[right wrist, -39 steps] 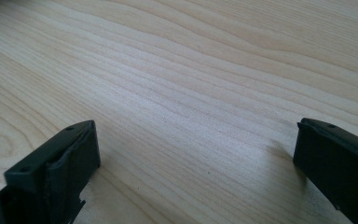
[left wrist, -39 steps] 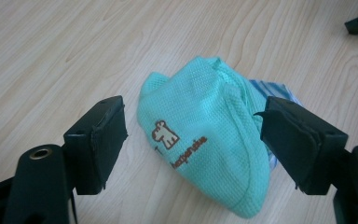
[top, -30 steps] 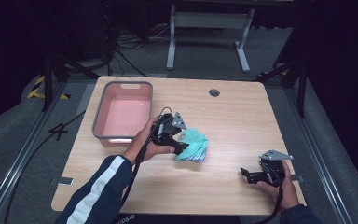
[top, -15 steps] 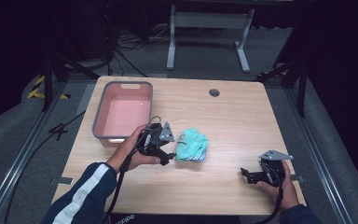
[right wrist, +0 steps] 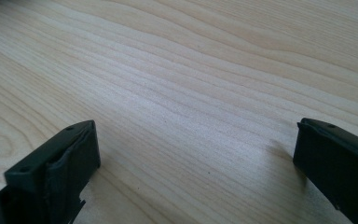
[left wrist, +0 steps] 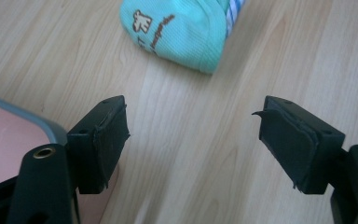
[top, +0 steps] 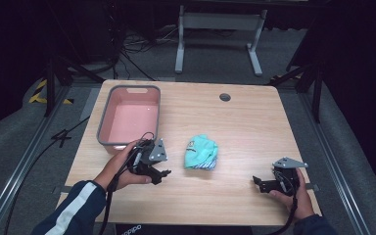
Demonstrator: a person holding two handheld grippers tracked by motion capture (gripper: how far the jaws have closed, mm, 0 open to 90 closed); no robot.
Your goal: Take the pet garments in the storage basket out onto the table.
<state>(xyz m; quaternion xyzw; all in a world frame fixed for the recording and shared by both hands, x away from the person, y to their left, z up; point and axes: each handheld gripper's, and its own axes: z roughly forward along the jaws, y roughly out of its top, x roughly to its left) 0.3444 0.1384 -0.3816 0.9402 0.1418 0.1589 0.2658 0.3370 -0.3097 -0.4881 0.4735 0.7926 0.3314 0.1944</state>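
A crumpled teal cloth with a small printed logo lies in the middle of the wooden table. My left gripper sits to its left, near the front corner of the pink tub, open and empty. In the left gripper view the cloth lies ahead of the gripper, apart from both jaws, and the tub's grey rim shows at the left. My right gripper rests near the table's front right, open over bare wood, nothing between its jaws.
The pink tub with a grey rim stands at the table's left rear and looks empty. A round cable hole is at the far edge. A metal stand and cables lie on the floor beyond the table.
My left gripper has drawn back from the teal cloth toward the left and front, leaving the cloth lying free on the table. The right gripper has stayed put.
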